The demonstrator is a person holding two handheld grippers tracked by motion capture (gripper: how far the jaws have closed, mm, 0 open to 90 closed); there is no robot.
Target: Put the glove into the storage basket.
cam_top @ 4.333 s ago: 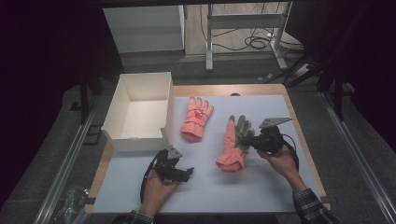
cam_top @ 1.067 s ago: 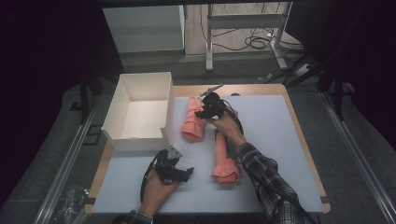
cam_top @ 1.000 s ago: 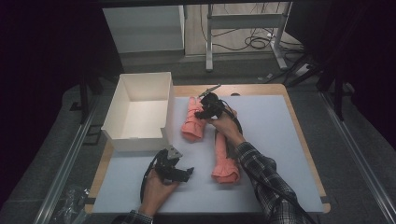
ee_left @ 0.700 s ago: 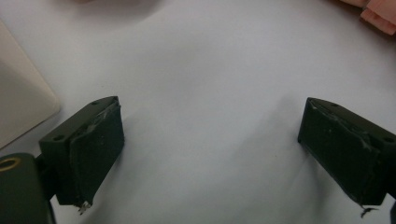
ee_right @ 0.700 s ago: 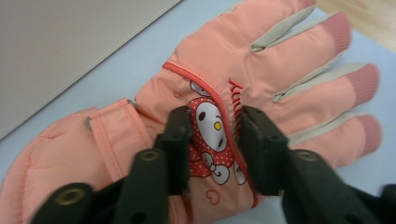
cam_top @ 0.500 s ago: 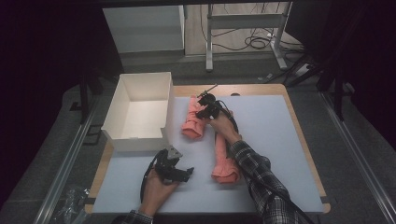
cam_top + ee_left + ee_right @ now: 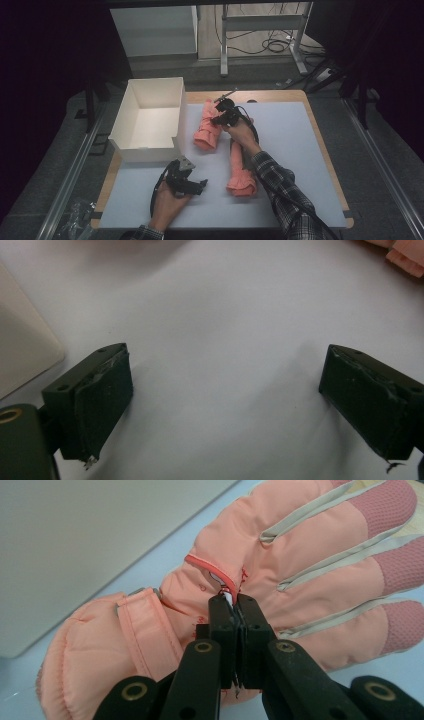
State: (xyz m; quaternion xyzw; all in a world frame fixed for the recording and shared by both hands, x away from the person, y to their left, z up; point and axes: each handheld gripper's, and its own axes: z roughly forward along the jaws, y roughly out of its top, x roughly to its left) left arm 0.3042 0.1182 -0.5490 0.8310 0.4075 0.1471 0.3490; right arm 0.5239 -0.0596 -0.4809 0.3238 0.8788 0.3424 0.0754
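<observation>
On the bench, left to right:
Box (image 7: 148, 120): white, open at the top, at the far left of the white mat (image 7: 300, 150), its right wall just beside the first glove.
Left claw (image 7: 197, 186): near the front edge of the mat, in the person's left hand (image 7: 167, 205); released, its jaws wide apart over bare mat with nothing between them, as the left gripper view shows.
First glove (image 7: 207, 127): pink, flat on the mat, cuff toward the person, fingers toward the far edge.
Right claw (image 7: 214, 120): just closed; clenched on a small fold of the first glove's back, by the red-edged patch (image 7: 215, 572).
Second glove (image 7: 240, 172): pink, to the right of the first and nearer the person, partly under the right forearm (image 7: 280, 185).
</observation>
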